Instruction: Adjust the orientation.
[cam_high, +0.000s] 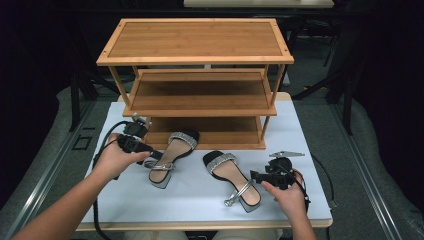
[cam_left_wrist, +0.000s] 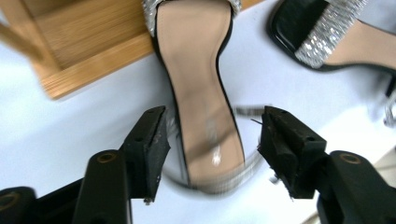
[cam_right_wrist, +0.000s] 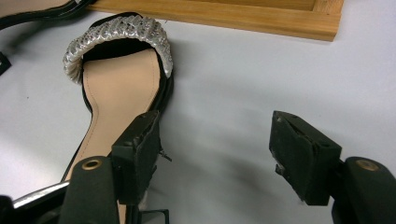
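Two black heeled sandals with silver glitter straps lie on the white table. The left sandal (cam_high: 170, 156) (cam_left_wrist: 201, 74) has its toe resting on the rack's lowest shelf. My left gripper (cam_high: 151, 156) (cam_left_wrist: 212, 140) is open, its jaws standing on either side of that sandal's heel end. The right sandal (cam_high: 231, 175) (cam_right_wrist: 119, 93) lies nearer the front, toe toward the rack. My right gripper (cam_high: 256, 176) (cam_right_wrist: 217, 149) is open beside that sandal's heel, one jaw over the sole's edge and the other over bare table.
A three-tier bamboo shoe rack (cam_high: 200, 55) (cam_left_wrist: 74, 56) (cam_right_wrist: 224, 16) stands at the back of the white table (cam_high: 200, 202), all shelves bare except the sandal toe. Cables trail from both grippers. Dark floor and stands surround the table.
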